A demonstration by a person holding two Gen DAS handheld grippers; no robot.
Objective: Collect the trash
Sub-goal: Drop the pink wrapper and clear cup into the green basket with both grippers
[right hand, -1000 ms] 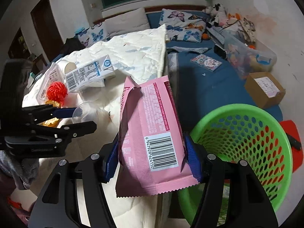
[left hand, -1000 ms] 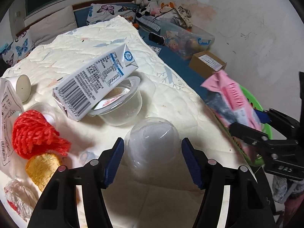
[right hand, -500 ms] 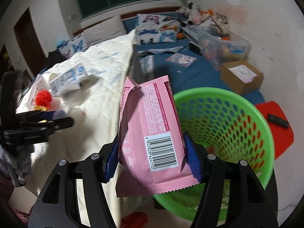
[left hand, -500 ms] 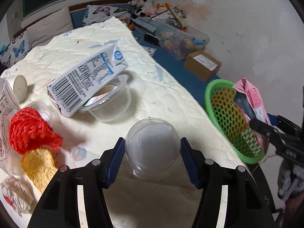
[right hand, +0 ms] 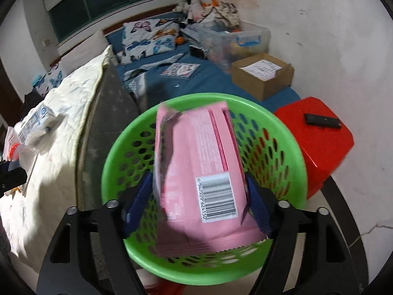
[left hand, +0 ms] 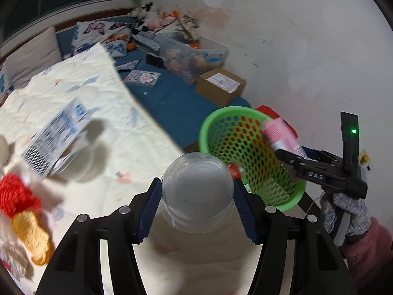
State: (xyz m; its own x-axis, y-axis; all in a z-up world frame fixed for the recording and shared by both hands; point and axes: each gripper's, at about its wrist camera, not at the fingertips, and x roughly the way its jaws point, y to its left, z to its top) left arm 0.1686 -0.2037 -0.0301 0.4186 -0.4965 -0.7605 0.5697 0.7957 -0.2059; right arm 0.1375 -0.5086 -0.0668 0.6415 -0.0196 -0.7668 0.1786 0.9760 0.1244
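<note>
Since the earlier frames we have carried the right tongs (right hand: 196, 204) from beside the bed to a spot over the green basket (right hand: 115, 147), and their jaws have just been opening: the pink snack bag (right hand: 196, 172) sits between the blue pads but looks blurred and loose, with a gap on the left side, so nothing is clamped now. The bag is tilted over the basket's mouth, barcode end nearest us. Our left tongs (left hand: 196, 204) have come off the quilted bed cover (left hand: 110, 132) toward the basket too, and they grip a clear plastic dome cup (left hand: 196, 191), both pads pressed on its sides. In the left view the basket stands just beyond the cup, beside the bed's edge, and our gloved right hand (left hand: 343, 211) shows at the far right. On the cover lie a milk carton (left hand: 56, 135) leaning on a clear tub, a red mesh bundle (left hand: 14, 196) and an orange piece (left hand: 32, 236). A red stool (right hand: 316, 142) stands next to the basket.
</note>
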